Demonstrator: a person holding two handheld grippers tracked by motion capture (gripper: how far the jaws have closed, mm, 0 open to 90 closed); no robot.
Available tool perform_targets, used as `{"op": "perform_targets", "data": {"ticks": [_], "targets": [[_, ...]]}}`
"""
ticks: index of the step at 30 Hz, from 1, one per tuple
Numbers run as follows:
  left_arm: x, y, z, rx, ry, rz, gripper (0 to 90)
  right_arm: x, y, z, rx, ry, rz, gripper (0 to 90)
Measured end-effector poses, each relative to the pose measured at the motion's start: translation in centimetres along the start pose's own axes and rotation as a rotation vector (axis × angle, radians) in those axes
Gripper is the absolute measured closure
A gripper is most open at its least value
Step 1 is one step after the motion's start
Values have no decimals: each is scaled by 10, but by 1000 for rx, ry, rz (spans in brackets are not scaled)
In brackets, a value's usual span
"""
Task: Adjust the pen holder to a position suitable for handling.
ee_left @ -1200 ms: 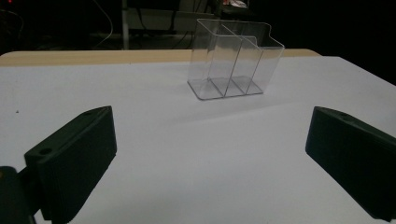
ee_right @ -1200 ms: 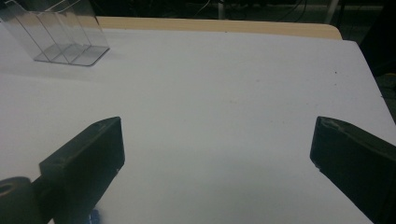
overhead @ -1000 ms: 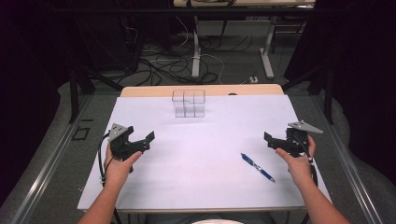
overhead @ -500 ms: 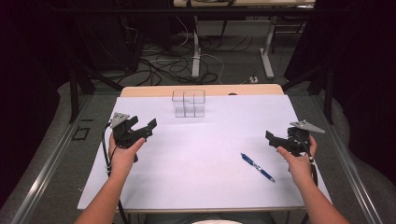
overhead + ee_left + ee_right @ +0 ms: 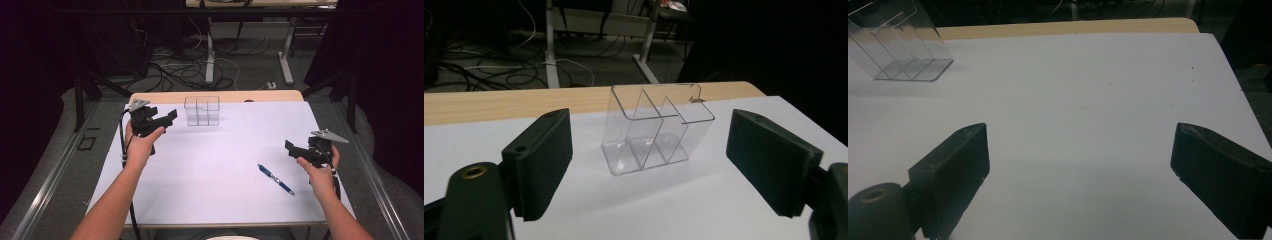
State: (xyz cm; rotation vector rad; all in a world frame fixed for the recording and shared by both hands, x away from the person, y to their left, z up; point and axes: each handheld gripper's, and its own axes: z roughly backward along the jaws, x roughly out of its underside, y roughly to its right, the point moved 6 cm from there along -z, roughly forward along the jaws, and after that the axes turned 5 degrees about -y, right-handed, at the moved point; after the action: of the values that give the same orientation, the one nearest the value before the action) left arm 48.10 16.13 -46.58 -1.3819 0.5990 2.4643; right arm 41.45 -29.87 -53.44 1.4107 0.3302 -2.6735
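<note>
While both hands hover over the desk (image 5: 225, 200):
left tongs (image 5: 159, 121): jaws wide apart, empty, aimed at the clear divider (image 5: 654, 130), near it
right tongs (image 5: 295, 149): jaws wide apart, empty, right side
divider: upright, far edge of the white sheet
pen (image 5: 276, 179): flat, just left of the right hand (image 5: 316, 172)

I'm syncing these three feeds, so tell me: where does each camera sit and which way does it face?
High view: above the person's side, looking forward and down on the table; both forearms, left gripper and right gripper show.
Left gripper view: rides the left gripper, facing the clear divided holder between its open jaws.
Right gripper view: rides the right gripper, facing the white tabletop past its open jaws.
Shared: all three show the holder.
</note>
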Motion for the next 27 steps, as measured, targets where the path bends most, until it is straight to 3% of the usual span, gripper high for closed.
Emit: {"op": "perform_targets", "data": {"ticks": [5, 12, 20, 27], "targets": [[-14, 7, -13, -15, -40, -32, 269, 1, 0, -1, 8, -2, 4, 87], [-33, 9, -31, -27, -76, -26, 296, 2, -3, 0, 5, -14, 17, 87], [-53, 3, -43, -51, -91, -52, 559, 3, -1, -1, 5, -10, 10, 87], [-59, -1, -54, -56, -104, -47, 712, 3, -1, -1, 3, -11, 9, 87]]}}
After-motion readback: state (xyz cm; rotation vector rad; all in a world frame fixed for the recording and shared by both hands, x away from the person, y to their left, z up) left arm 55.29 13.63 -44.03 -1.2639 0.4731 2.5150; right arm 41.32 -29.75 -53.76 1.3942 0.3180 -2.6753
